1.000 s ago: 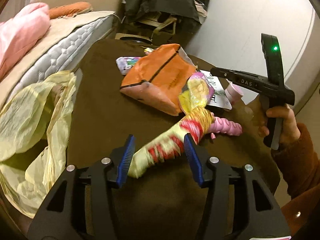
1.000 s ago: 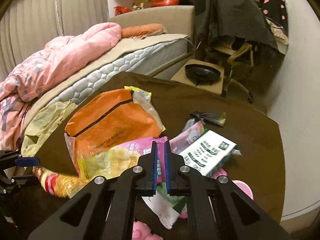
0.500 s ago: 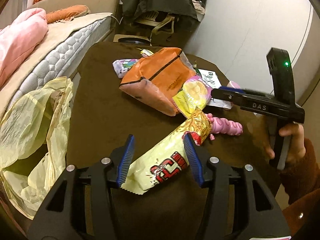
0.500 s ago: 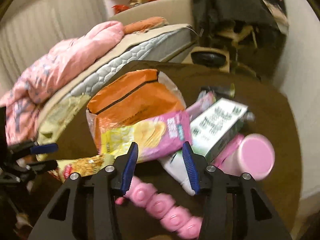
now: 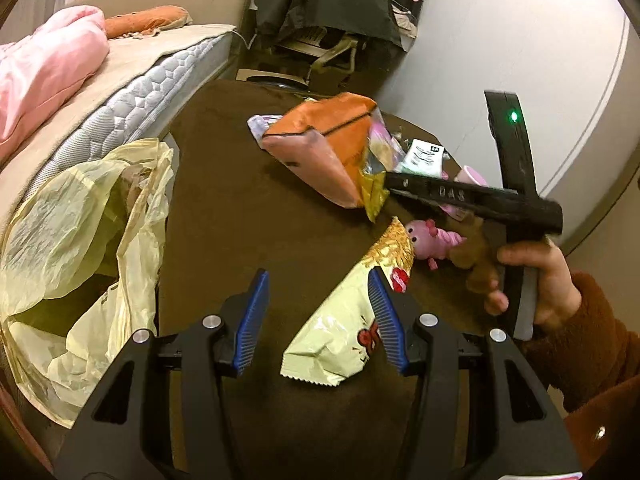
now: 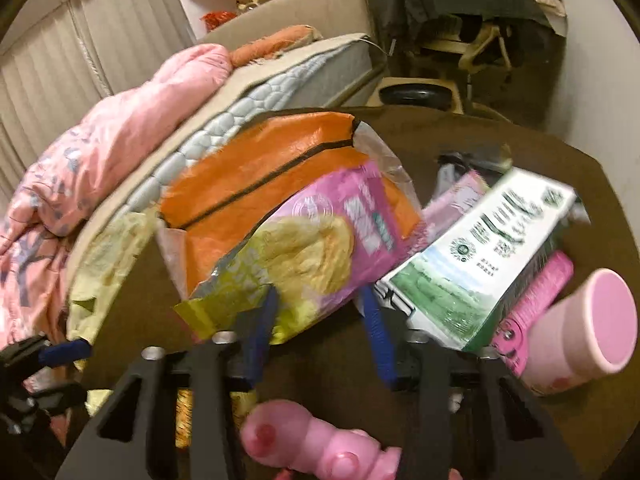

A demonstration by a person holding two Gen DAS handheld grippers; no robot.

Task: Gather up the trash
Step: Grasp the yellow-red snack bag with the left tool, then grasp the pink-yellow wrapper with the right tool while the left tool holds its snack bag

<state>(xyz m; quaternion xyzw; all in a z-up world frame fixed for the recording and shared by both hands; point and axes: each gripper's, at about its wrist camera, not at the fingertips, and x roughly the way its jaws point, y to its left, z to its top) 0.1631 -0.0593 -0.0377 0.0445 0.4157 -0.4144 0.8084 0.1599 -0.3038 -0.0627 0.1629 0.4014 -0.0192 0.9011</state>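
A yellow trash bag [image 5: 76,248] is seen slumped at the table's [image 5: 240,208] left edge, w/ an orange bag [image 5: 320,148] further back. The pale snack wrapper [image 5: 352,320] lies flat, long axis running diagonally, up-right. Left gripper [image 5: 320,320] is held wide open around it, right pad touching. Right gripper [image 6: 320,336] is spread wide at a pink chip bag [image 6: 312,240]; milk carton [image 6: 480,252] and pink cup [image 6: 584,324] sit right.

A pink quilt [image 5: 44,80] lies on the mattress [image 5: 132,96] beside the table [image 5: 240,216].
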